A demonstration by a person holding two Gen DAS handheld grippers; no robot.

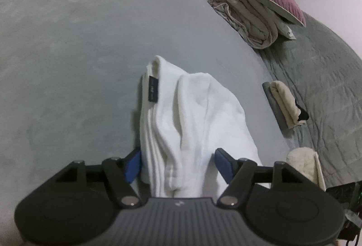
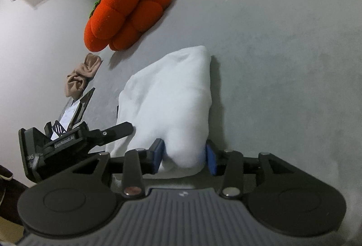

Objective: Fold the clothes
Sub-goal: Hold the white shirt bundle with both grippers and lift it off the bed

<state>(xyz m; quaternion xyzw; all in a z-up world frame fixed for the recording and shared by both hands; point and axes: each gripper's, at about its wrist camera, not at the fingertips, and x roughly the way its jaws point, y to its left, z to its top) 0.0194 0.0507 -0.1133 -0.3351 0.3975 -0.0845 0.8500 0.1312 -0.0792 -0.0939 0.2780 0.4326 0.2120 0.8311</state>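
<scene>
Filling most of both views, a pale grey bed surface (image 1: 67, 53) carries everything else. At the right of the left wrist view a darker grey quilted blanket (image 1: 321, 78) covers the bed's edge, with a rolled cream and pink quilt (image 1: 255, 15) at the upper right. An orange pumpkin-shaped plush (image 2: 122, 13) sits at the upper left of the right wrist view. At the centre of both views lies the white garment (image 1: 192, 123), folded into a long thick bundle with a small dark label (image 1: 153, 88) near its far end. The left gripper (image 1: 177, 163) at the bottom of its view has its blue-padded fingers spread on either side of the bundle's near end, which fills the gap; whether they press it I cannot tell. The right gripper (image 2: 185, 156) likewise straddles the bundle's near end, pads (image 2: 158, 155) touching the cloth on both sides, apparently clenched on it. A small folded cream cloth (image 1: 286, 103) lies right of centre.
</scene>
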